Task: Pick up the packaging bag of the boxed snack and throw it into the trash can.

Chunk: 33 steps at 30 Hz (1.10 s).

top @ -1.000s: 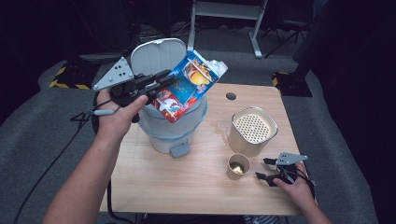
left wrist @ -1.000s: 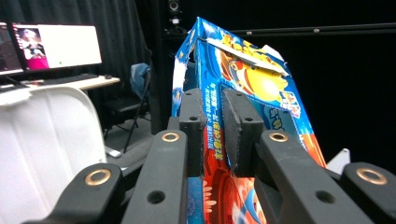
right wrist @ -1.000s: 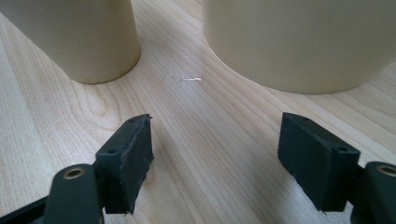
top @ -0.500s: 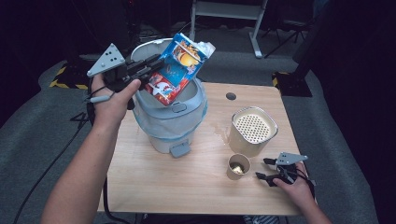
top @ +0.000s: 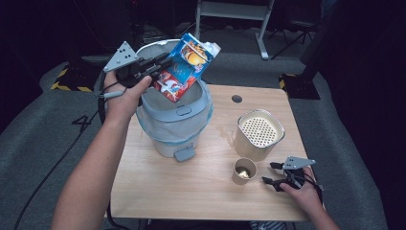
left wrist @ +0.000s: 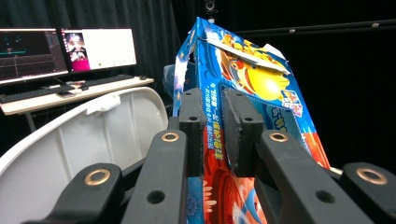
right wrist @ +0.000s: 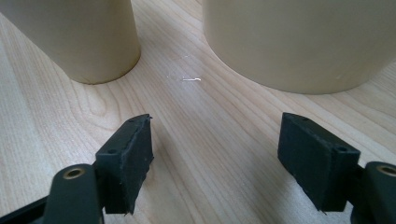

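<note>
Dark room with black curtains, grey carpet floor, one light wooden bench at centre; in the left gripper view, a side desk with two lit monitors and a keyboard in the background. Item: grey-white pedal bin with a pale bag liner, standing on the bench's left half, lid raised upright behind the opening. Item: juice carton, blue and red with a cartoon print, top flaps torn open, tilted with its top up and to the right, held in the air over the bin's opening, its lower end just above the rim area. Left hand-held gripper: closed on the carton, pads pinching one wall of it near mid-height, as the left gripper view shows at; grey three-cornered plate on top, cable trailing off the bench's left side. Item: cream cylindrical container with a perforated top, on the bench's right half. Item: small cream cup, just in front of the container and near it, something yellowish inside. Small wet smear on the wood left of the container. Right hand-held gripper: resting low on the bench at the near right corner, jaws parted with nothing between them, pointing toward the cup and container; bare wood between the pads
</note>
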Tool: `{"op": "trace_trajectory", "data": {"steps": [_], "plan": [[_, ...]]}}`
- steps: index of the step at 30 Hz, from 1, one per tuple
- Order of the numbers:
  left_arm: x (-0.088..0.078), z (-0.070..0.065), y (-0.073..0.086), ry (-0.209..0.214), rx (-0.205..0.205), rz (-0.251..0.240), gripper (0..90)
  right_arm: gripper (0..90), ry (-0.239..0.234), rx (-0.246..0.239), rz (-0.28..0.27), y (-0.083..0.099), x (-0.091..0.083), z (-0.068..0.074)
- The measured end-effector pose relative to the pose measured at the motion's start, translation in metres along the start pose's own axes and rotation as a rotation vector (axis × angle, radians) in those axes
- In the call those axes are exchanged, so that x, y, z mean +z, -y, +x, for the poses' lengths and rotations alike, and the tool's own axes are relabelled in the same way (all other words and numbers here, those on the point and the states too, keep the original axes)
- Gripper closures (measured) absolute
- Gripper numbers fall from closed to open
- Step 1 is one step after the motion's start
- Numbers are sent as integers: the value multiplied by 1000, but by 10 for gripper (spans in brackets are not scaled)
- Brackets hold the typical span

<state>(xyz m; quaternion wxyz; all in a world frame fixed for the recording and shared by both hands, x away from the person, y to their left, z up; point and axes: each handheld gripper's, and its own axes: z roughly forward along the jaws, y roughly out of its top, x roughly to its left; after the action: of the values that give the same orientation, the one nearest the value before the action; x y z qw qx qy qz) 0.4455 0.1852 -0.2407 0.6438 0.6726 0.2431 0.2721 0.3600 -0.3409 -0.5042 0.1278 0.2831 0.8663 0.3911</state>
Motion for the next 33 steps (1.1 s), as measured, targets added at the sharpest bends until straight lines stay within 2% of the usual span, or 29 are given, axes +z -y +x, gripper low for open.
{"op": "trace_trajectory", "data": {"steps": [7,11,23,31,33], "plan": [[7,4,4,-22,36,22,785,267,0,0,0,0,0,0],[10,3,6,-26,61,53,784,267,0,0,0,0,0,0],[20,3,13,-49,74,81,784,267,-1,1,1,0,0,0],[22,6,14,-70,113,105,783,267,-1,2,0,0,0,0],[22,6,14,-70,109,108,783,267,-2,3,0,0,0,0]]}}
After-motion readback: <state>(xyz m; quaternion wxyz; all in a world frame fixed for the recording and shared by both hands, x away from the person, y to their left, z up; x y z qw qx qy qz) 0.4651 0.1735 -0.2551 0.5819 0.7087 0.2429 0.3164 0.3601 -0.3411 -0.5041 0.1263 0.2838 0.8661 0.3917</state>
